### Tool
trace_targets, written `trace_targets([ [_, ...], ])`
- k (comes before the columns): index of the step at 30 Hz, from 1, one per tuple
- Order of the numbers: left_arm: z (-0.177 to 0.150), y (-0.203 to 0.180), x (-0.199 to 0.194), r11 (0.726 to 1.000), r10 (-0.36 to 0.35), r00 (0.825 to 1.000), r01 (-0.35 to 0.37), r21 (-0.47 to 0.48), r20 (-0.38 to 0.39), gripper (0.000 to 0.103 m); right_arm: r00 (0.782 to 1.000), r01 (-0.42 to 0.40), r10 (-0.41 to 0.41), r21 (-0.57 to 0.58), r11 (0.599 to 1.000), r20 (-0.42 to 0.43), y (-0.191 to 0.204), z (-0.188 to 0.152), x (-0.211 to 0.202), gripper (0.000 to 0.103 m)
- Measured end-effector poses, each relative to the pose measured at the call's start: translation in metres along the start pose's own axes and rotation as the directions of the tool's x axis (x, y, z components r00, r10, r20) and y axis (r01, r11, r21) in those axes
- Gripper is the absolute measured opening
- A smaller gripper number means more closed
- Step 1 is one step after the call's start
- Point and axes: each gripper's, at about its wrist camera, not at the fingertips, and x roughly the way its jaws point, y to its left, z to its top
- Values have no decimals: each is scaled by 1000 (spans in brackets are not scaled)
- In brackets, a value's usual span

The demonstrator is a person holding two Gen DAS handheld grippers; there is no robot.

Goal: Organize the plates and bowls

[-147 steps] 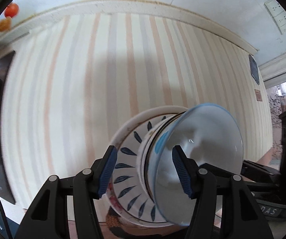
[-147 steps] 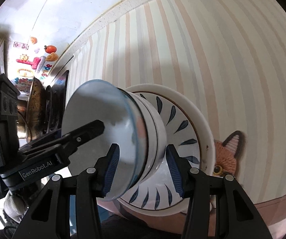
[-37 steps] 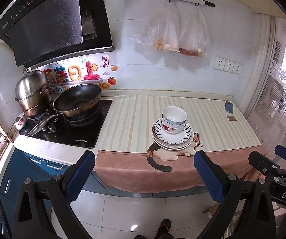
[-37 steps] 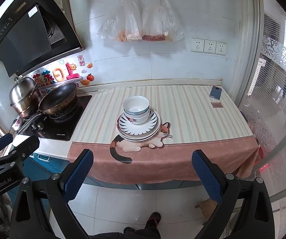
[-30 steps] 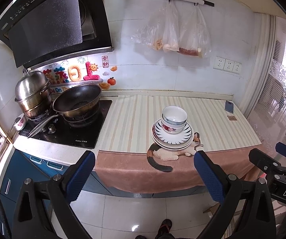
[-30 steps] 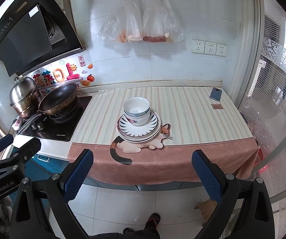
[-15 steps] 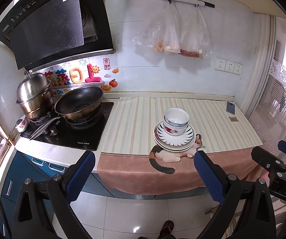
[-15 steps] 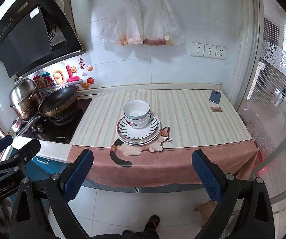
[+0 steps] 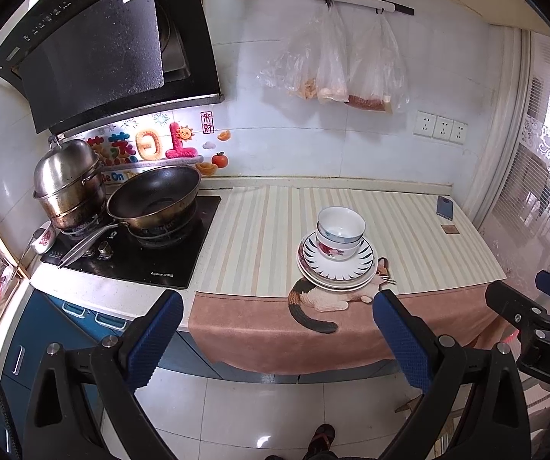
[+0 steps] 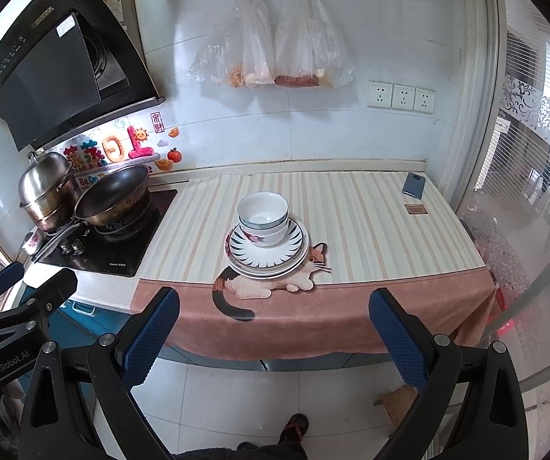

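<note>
both grippers hang back from the counter, out over the tiled floor, each with its blue-padded fingers spread wide and nothing between them: the left gripper (image 9: 278,339) and the right gripper (image 10: 274,336) frame the same scene from slightly different sides. nearly five seconds ago it was otherwise — both claws were pressed in close around the bowls, so close that only the striped cloth filled the background. half a second ago the view was already this wide one, and it has barely shifted since. the stack now stands by itself on the striped cloth (image 9: 267,230), near the front edge of the counter: two nested bowls (image 9: 340,232) (image 10: 262,218), the upper one white inside with a blue band, the lower one bearing a red flower, set on the plates (image 9: 336,268) (image 10: 267,257) — the top plate has dark leaf marks round its rim, with at least one plain plate beneath. the stack overlaps the cat picture (image 10: 267,285) printed on the cloth. to the left are a black wok (image 9: 154,201) and a steel steamer pot (image 9: 69,184) on the hob. a phone (image 10: 413,185) lies at the far right of the counter, well apart from the stack. a sandalled foot (image 10: 293,427) shows on the floor below.
</note>
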Motion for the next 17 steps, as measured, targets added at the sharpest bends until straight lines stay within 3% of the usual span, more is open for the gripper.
trace_targets([
  [17,0,2,-8,1000,-3,1000,3,6,22,102,1000,7,-7,-2,1000,22,0,0,-9,101],
])
